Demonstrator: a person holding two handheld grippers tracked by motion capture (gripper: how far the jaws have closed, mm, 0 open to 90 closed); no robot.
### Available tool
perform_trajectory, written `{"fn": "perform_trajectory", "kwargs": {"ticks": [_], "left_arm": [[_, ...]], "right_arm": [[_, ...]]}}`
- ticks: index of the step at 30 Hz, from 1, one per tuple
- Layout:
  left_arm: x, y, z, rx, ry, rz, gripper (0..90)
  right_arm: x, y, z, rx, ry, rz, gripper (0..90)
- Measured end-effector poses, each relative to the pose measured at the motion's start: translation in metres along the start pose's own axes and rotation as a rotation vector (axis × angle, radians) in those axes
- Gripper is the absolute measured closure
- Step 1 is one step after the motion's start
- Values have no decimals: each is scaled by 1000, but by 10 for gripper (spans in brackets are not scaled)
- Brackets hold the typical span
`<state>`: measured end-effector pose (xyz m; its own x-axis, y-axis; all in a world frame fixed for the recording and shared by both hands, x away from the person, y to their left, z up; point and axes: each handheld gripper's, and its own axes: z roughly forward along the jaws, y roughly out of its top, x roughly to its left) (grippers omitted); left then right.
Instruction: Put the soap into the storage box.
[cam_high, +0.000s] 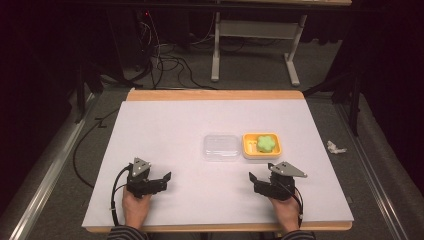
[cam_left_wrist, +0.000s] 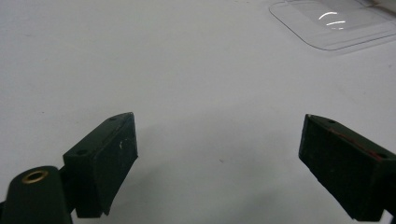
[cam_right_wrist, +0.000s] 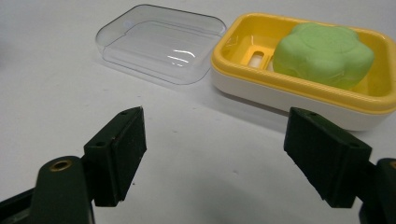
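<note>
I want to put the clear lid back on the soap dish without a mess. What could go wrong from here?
1. The lid is thin, clear and glossy; a claw might slip on it or squeeze it out of shape.
2. The lid touches the dish, so nudging one would probably shove the other.
3. The soap stands above the dish rim; a lid lowered crooked could catch on it.

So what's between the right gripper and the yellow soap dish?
Nothing: the right gripper view shows bare white table between the open right gripper and the yellow soap dish holding green soap. The clear lid lies beside the dish.
</note>
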<state>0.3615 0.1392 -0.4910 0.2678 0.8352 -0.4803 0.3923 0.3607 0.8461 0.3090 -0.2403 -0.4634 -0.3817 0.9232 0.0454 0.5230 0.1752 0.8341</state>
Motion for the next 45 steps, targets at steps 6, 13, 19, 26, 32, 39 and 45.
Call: {"fn": "perform_trajectory", "kwargs": {"ticks": [6, 13, 19, 26, 32, 39, 45], "left_arm": [[0, 0, 0, 4, 1, 0, 121], [0, 0, 0, 2, 1, -1, 121], [-1, 0, 1, 9, 2, 2, 122], [-1, 0, 1, 6, 3, 1, 122], [-1, -1, 1, 5, 4, 3, 122], [-1, -1, 1, 9, 11, 11, 124], [-1, -1, 2, 10, 11, 8, 125]], "right_arm": [[-3, -1, 5, 7, -13, 13, 214], [-5, -4, 11, 23, -24, 20, 215], [-5, -6, 14, 32, -34, 21, 217], [-5, -7, 17, 45, -38, 19, 218], [-3, -7, 18, 56, -37, 4, 216], [1, -8, 19, 62, -28, -49, 184], [1, -8, 19, 68, -26, -49, 184]]}}
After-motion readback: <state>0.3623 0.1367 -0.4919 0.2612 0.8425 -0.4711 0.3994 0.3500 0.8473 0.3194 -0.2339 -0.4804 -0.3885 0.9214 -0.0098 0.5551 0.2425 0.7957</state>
